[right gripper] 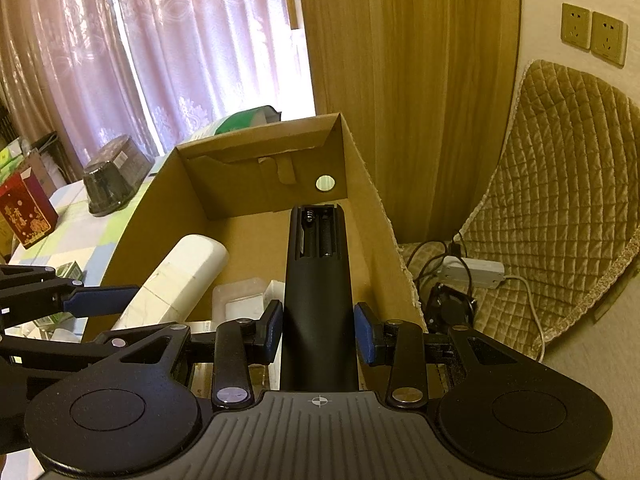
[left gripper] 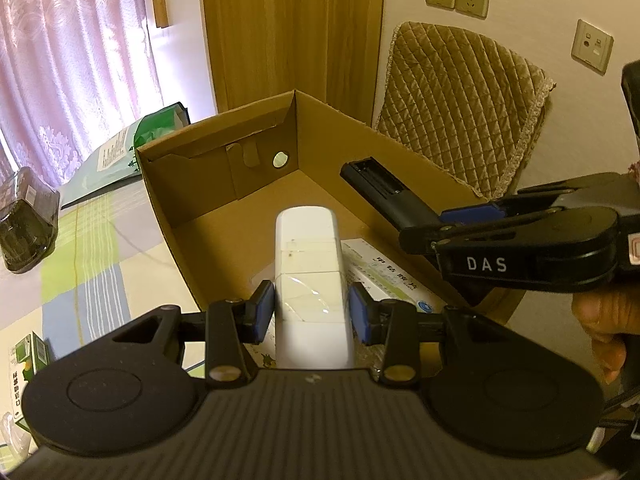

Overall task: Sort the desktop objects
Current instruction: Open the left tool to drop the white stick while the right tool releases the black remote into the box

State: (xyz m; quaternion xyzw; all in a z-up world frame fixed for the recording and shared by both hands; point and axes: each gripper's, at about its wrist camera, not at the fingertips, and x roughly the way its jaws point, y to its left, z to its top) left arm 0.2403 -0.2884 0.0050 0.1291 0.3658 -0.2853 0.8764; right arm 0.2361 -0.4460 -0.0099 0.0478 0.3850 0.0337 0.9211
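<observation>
White remote (left gripper: 310, 276) is being clamped between the left gripper (left gripper: 312, 312) pads, pointing to 12 o'clock over the cardboard box (left gripper: 192, 208). Black remote (right gripper: 318, 280), battery bay exposed, is being gripped by the right gripper (right gripper: 318, 330) at 3 o'clock of it, above the box interior.

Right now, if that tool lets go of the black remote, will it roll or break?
The black remote looks flat-sided and stiff, so it would probably slide or thud rather than roll. Its battery bay is open, with no cover visible, so cells might pop out. The right tool holds it over the cardboard box, so it would likely land inside.
</observation>
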